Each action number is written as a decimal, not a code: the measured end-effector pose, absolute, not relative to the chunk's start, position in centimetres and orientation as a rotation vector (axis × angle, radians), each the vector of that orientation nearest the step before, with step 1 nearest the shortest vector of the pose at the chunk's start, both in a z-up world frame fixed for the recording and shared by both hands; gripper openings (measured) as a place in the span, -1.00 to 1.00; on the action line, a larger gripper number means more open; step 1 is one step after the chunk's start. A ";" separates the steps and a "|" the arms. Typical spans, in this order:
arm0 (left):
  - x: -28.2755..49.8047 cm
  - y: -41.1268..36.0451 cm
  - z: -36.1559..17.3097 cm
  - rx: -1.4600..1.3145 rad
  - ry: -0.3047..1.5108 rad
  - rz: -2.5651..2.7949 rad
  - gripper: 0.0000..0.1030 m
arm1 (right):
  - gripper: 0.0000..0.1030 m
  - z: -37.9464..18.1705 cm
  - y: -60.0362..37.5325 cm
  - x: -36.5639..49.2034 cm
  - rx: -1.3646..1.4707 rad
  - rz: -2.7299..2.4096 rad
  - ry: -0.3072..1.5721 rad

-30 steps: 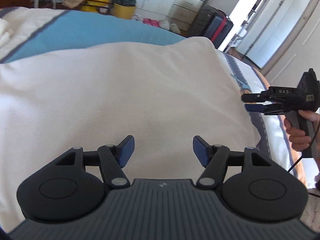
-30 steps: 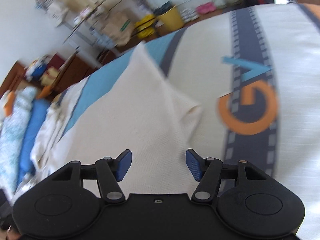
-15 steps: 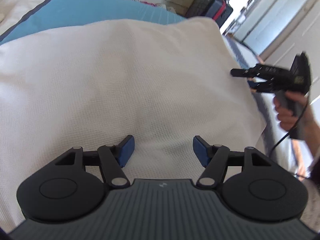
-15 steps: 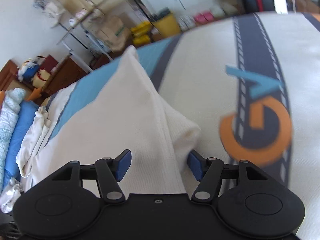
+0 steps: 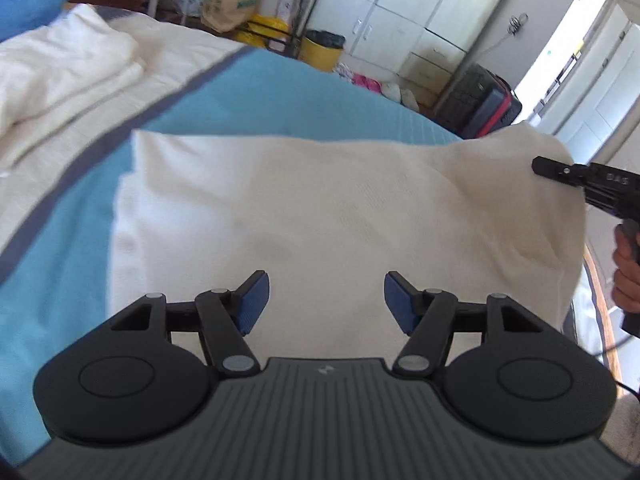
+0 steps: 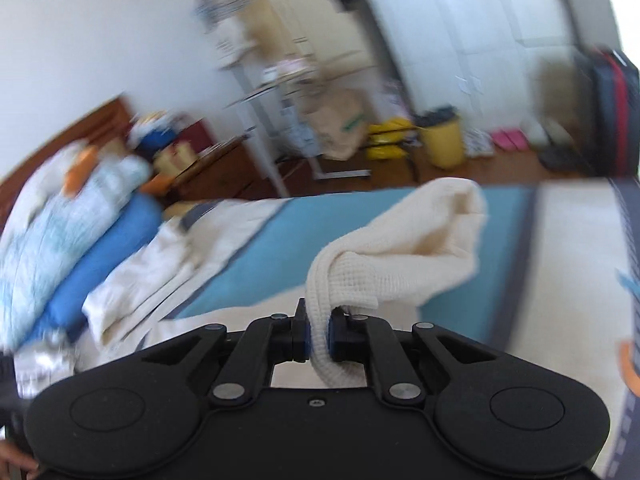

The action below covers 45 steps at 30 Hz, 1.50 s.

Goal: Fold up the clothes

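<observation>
The right tool [image 6: 318, 336] is clamping its blue pads together on a bunched fold of the cream garment [image 5: 340, 216], with a loop of the waffle-knit cloth hanging below the pads and the rest rising ahead of them in a lifted corner. In the left wrist view that same tool [image 5: 538, 168] is reaching in at the garment's far right corner, and a hand [image 5: 628, 268] is gripping its handle beside the garment's right edge.

The left tool [image 5: 326, 300] is hovering over the near part of the garment with its two blue pads standing wide apart, gripping nothing; whether they are touching the cloth beneath cannot be told.

The garment is lying spread on the bed [image 5: 52, 280], covering the blue band of the bedspread, its left edge showing a doubled layer. To the left of the garment, a pile of cream cloth [image 5: 60, 76] is resting on the bed. Beyond the garment's far edge, on the floor, a yellow bin [image 5: 320, 50] lined with a dark bag is standing; what it holds cannot be seen. Further right of it, behind the garment's raised corner, a dark suitcase with red trim [image 5: 480, 108] is standing near the white cabinets [image 5: 400, 12].
</observation>
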<state>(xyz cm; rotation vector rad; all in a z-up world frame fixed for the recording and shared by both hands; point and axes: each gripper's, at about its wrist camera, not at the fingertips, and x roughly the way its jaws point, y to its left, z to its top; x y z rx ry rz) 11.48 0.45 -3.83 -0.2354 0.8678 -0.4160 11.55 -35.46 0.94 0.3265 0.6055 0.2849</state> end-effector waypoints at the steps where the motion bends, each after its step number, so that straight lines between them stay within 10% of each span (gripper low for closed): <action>1: 11.9 1.2 -3.9 -0.237 0.870 -0.381 0.21 | -0.79 2.0 -33.1 12.1 0.327 0.309 0.611; 13: 11.9 11.1 -9.2 -0.478 0.874 -0.302 0.17 | -0.62 -5.1 -7.5 14.6 0.201 0.394 0.926; 20: 11.4 11.9 -7.9 -0.512 0.833 -0.345 0.17 | -0.09 -2.4 -14.9 8.5 0.418 0.625 0.860; 29: 10.9 9.9 -8.0 -0.520 0.862 -0.424 0.18 | -0.01 -5.2 -25.6 0.9 0.461 0.481 0.780; 38: 7.2 9.5 -8.2 -0.519 0.938 -0.429 0.20 | 0.01 -6.4 -18.2 3.1 0.220 0.530 0.746; 42: 8.0 10.2 -9.4 -0.561 0.973 -0.380 0.17 | 0.58 -7.4 -15.4 5.3 0.015 0.379 0.741; 45: 8.3 10.2 -9.5 -0.581 0.980 -0.395 0.17 | 0.51 -8.3 -15.4 5.9 0.101 0.427 0.753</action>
